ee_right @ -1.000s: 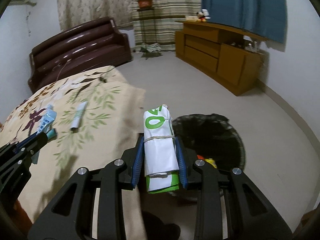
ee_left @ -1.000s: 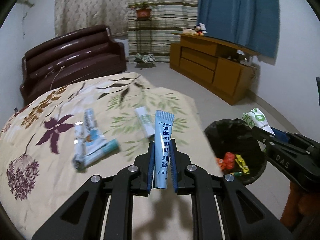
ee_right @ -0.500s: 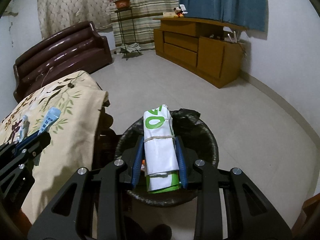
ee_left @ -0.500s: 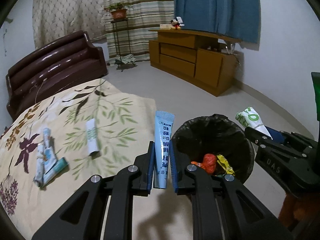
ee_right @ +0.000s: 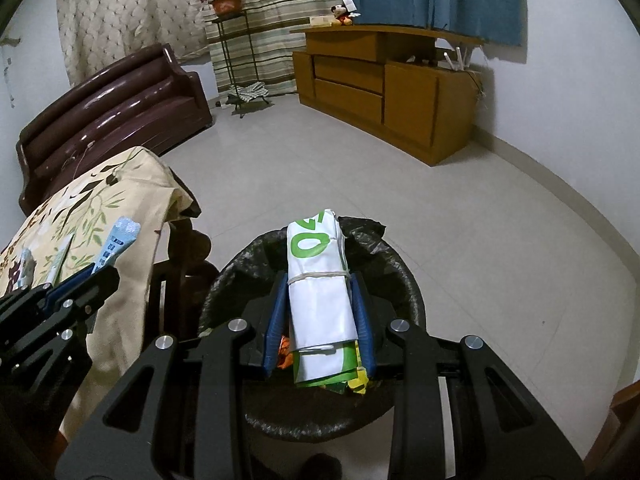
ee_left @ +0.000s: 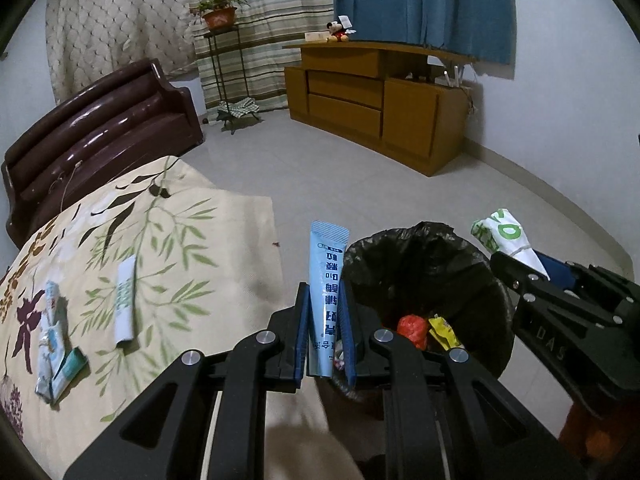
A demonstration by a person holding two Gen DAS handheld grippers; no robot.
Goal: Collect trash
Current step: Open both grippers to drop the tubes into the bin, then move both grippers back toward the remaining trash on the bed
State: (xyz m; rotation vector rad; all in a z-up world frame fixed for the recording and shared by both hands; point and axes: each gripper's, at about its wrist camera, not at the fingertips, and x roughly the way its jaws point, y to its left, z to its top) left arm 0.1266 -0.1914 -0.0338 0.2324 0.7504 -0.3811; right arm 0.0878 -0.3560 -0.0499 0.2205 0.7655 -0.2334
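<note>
My left gripper (ee_left: 325, 300) is shut on a light blue sachet (ee_left: 326, 280) that stands upright between the blue pads, at the left rim of the black-lined trash bin (ee_left: 420, 256). Red and yellow wrappers (ee_left: 424, 330) lie inside the bin. Over the bin (ee_right: 400, 280) my right gripper (ee_right: 320, 284) is shut on a folded white and green bag (ee_right: 320, 296) tied with a rubber band. On the floral tablecloth (ee_left: 168, 240) lie a white sachet (ee_left: 125, 304) and a crumpled blue and white wrapper (ee_left: 56, 344).
A dark brown sofa (ee_left: 100, 136) stands behind the table. A wooden cabinet (ee_left: 376, 100) lines the far wall, with a plant stand (ee_left: 224, 68) by the curtains. The tiled floor (ee_right: 360, 168) stretches beyond the bin.
Both grippers have swung right, away from the table and over the bin. The bin now sits just under them. Each still holds its item.
</note>
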